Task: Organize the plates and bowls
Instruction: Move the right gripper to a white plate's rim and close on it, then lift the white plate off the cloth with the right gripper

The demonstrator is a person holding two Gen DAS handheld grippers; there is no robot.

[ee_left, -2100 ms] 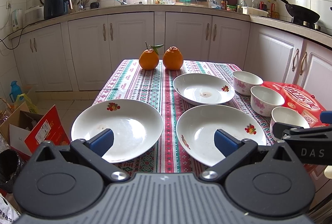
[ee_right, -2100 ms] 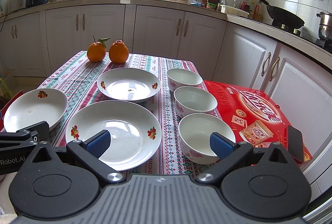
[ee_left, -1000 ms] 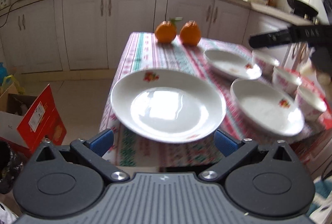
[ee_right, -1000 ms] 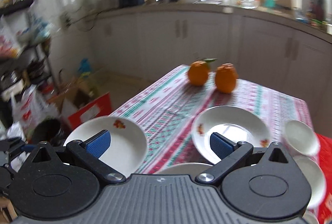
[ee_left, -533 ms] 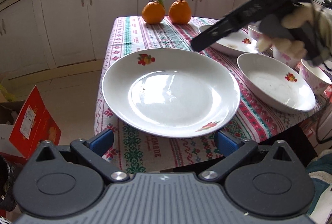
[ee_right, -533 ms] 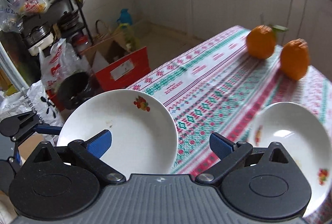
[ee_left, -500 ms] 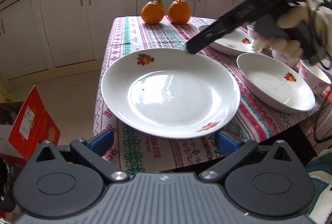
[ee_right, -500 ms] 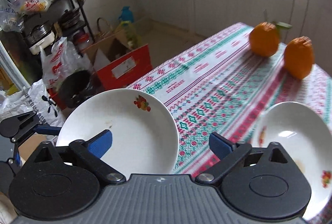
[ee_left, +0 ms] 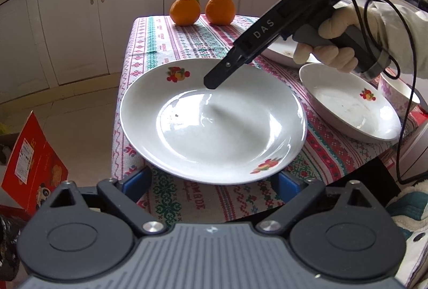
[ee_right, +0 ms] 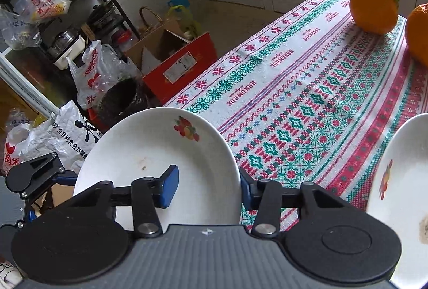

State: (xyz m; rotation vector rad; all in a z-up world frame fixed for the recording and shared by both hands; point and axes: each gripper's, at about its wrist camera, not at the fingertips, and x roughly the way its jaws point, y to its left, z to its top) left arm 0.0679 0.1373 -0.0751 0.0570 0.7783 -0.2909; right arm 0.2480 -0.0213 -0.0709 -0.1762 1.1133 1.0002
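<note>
A large white plate with fruit decals hangs over the near left corner of the table. My right gripper is shut on its far rim, one blue pad inside the dish and one outside. In the left wrist view it reaches down from the upper right, its tip on the rim. My left gripper is at the near rim with its jaws closing. The plate's near arc lies between its fingers and hides their tips; I see no pad pressing on it.
A second plate lies to the right, a third plate behind the person's hand, and a flowered bowl beyond. Two oranges sit at the table's far end. A red box, bags and a rack crowd the floor.
My right gripper came down over the left plate and its jaws shut on the far rim. My left gripper drew closer to the near rim and its fingers narrowed a little.
</note>
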